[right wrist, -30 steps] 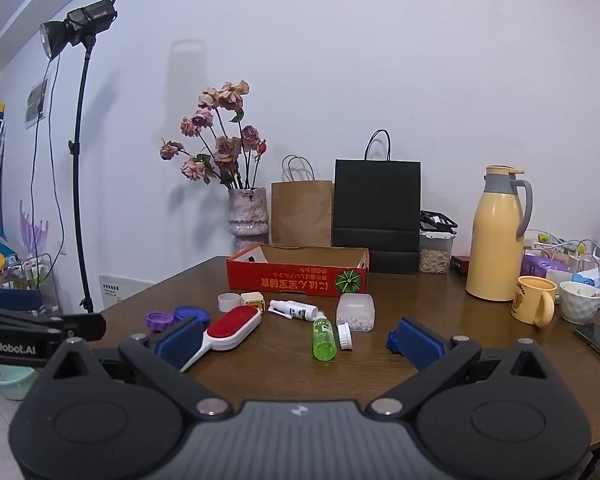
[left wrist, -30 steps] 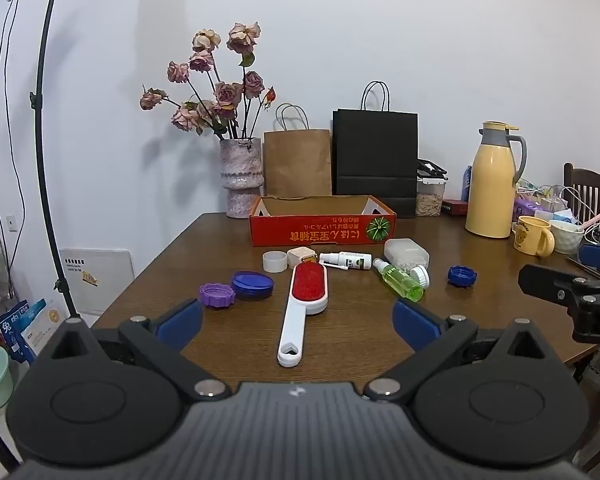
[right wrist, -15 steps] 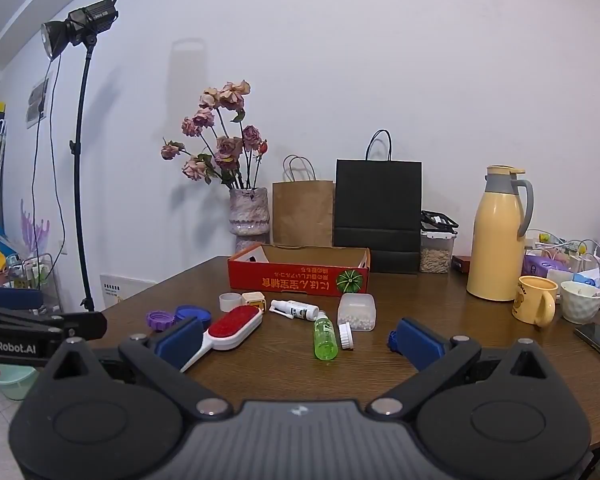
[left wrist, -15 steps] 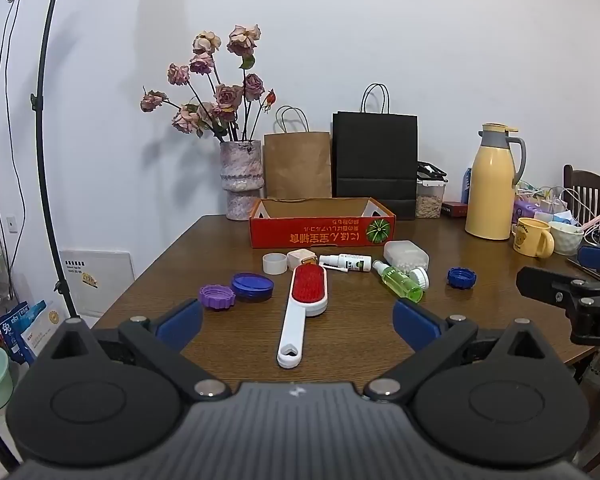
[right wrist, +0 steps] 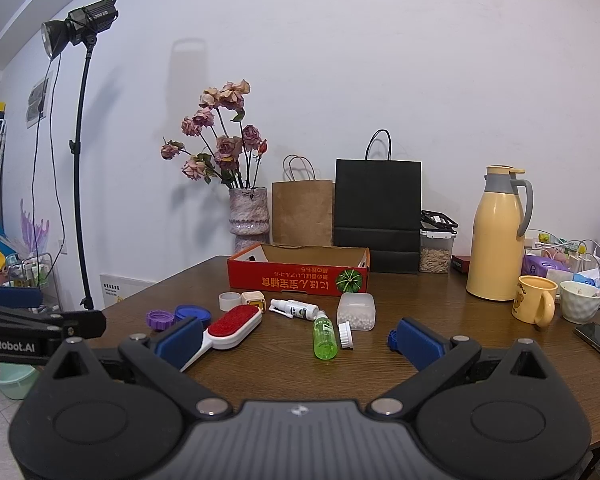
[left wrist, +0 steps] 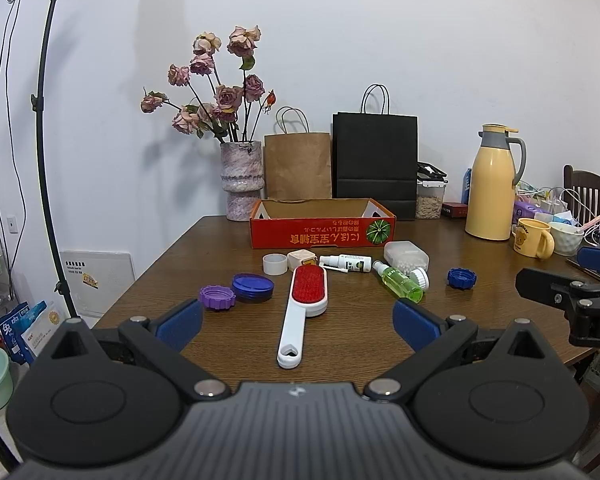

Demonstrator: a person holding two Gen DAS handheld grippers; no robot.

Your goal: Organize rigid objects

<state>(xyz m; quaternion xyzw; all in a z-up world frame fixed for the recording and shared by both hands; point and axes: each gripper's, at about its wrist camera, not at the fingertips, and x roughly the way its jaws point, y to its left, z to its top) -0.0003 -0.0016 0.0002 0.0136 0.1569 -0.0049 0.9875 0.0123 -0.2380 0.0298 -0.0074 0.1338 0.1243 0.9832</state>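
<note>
A red cardboard box (left wrist: 323, 232) stands open at the table's middle back. In front of it lie a red-and-white lint brush (left wrist: 305, 306), a green bottle (left wrist: 400, 286), a white spray bottle (left wrist: 346, 263), a clear container of white beads (left wrist: 406, 255), a white ring (left wrist: 275, 264), a small cream box (left wrist: 301, 258), a purple lid (left wrist: 217, 297) and blue lids (left wrist: 253, 287) (left wrist: 461, 278). My left gripper (left wrist: 298, 322) is open and empty, near the brush handle. My right gripper (right wrist: 300, 338) is open and empty, before the green bottle (right wrist: 325, 338).
A vase of dried roses (left wrist: 242, 180), brown (left wrist: 298, 164) and black (left wrist: 374, 164) paper bags stand behind the box. A yellow thermos (left wrist: 492, 184), yellow mug (left wrist: 534, 238), bowl and cables crowd the right. A light stand (left wrist: 48, 160) stands left of the table.
Both views have shifted very slightly; the objects on the table have not moved and both grippers stay open.
</note>
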